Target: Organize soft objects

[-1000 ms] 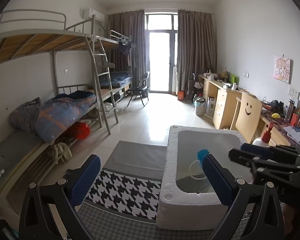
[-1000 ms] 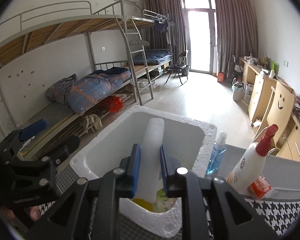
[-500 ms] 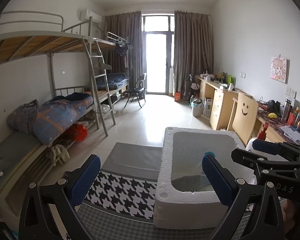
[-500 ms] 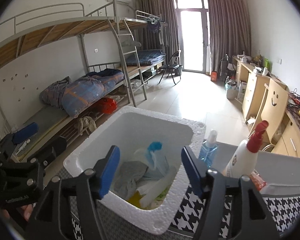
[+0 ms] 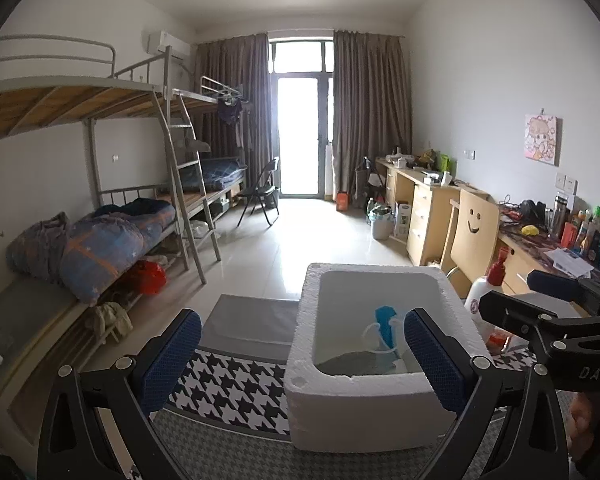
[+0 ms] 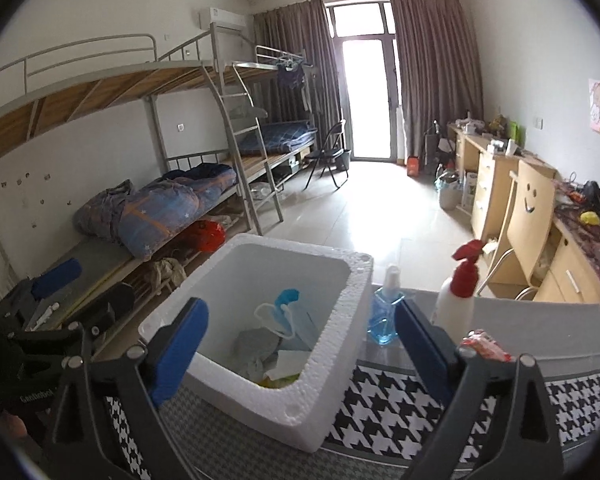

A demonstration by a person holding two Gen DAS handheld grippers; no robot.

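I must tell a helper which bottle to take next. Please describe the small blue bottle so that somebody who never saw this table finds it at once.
Find the white foam box on the houndstooth cloth. Just beyond its right wall stand two bottles. The blue bottle is the one nearest the box: short, clear blue with a white cap, while its neighbour, the spray bottle, is taller and white with a red trigger.

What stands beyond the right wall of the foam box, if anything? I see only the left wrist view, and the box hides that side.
Observer: A small blue bottle with a white cap stands on the grey mat, between the foam box and the spray bottle.
Operator: Does the right gripper hold something?
Observer: No, the right gripper is open and empty, over the box's near edge.
Operator: What lies in the box's near corner?
Observer: A yellow-green item, mostly hidden.
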